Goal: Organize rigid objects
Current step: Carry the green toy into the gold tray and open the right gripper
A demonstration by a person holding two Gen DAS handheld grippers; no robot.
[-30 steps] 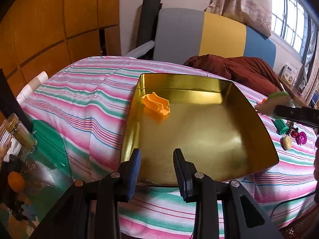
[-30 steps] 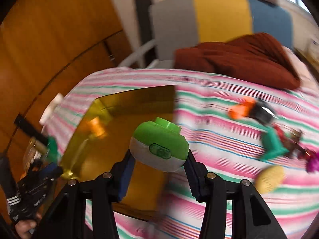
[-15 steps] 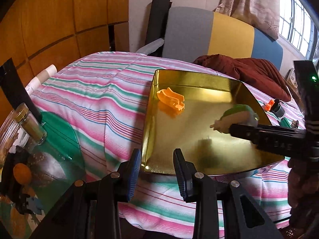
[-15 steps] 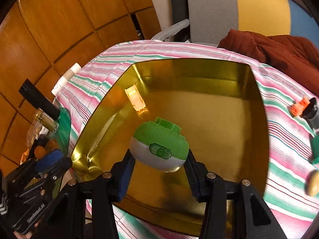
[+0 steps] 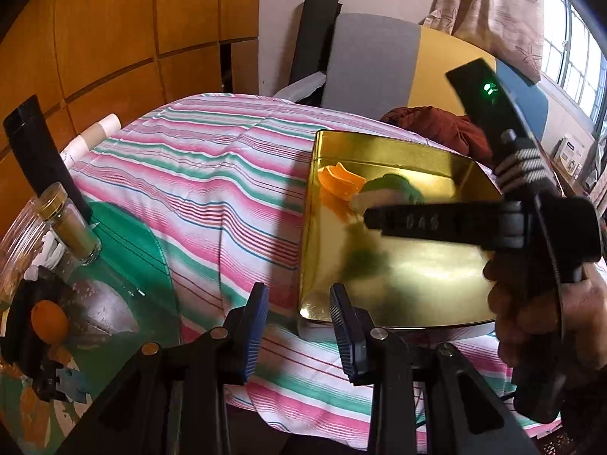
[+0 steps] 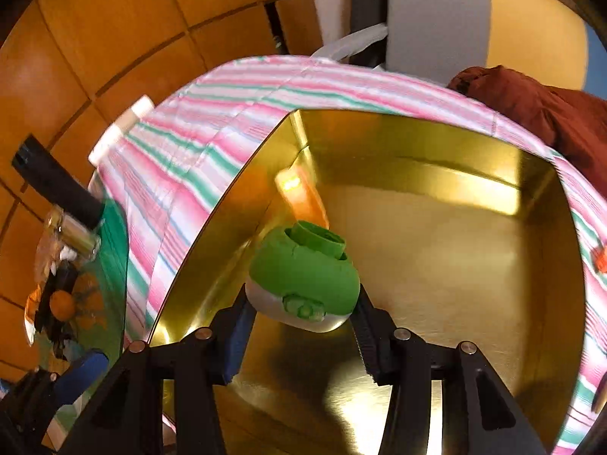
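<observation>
Gripping green-and-white toy, right gripper hung over gold tray, pads clenched on toy's sides; toy sat just short of orange piece near tray's left wall; left gripper hovered by tray's near corner, jaws parted, nothing between

green-white toy held over gold tray

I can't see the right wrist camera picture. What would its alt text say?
The right gripper holds a green and white toy over a shiny gold tin, near a blurred orange piece inside it. The tin sits on a pink, green and white striped cloth, with wooden panels behind.
</observation>
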